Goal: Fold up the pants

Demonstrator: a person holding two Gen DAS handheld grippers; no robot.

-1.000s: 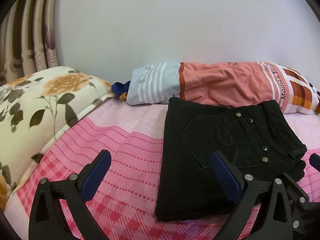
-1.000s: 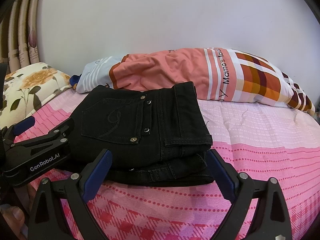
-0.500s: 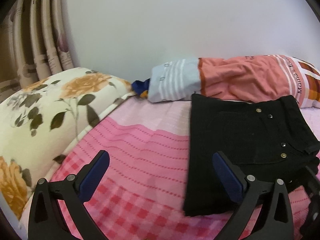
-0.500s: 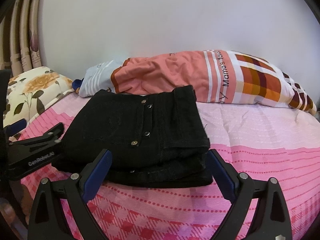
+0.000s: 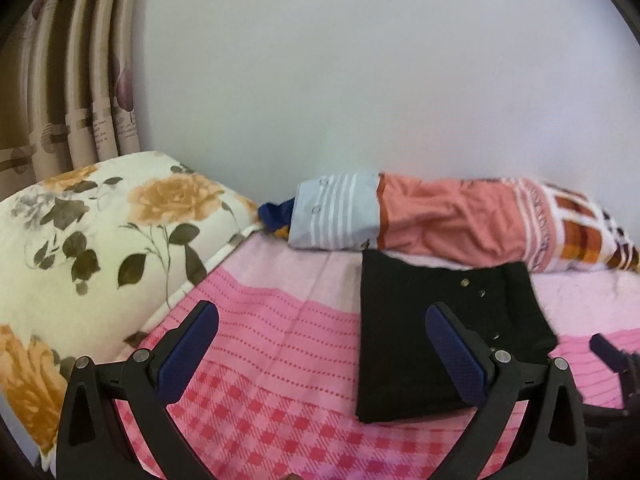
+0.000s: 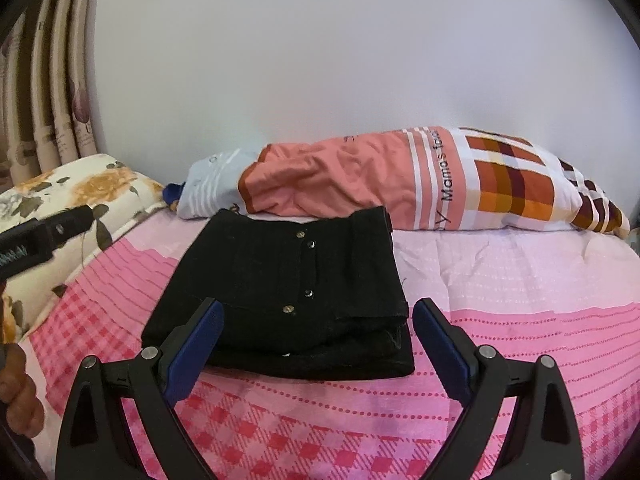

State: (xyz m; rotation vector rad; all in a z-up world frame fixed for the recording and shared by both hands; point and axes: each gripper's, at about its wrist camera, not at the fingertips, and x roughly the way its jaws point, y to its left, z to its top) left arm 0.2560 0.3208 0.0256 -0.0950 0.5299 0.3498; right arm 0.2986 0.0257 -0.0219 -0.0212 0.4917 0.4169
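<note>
The black pants (image 6: 292, 292) are lying folded on the pink bed (image 6: 500, 320). The right gripper (image 6: 316, 344) is hovering just in front of them, its fingers (image 6: 192, 344) wide apart and holding nothing. The left gripper (image 5: 320, 356) is hanging off to their left side, fingers apart too. A striped pillow (image 6: 400, 176) is sitting right behind the pants, and a flowered pillow (image 5: 100, 240) is resting on the left.

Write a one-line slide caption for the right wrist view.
Open right gripper poised before folded black pants on a pink bedspread, orange pillow behind.
</note>
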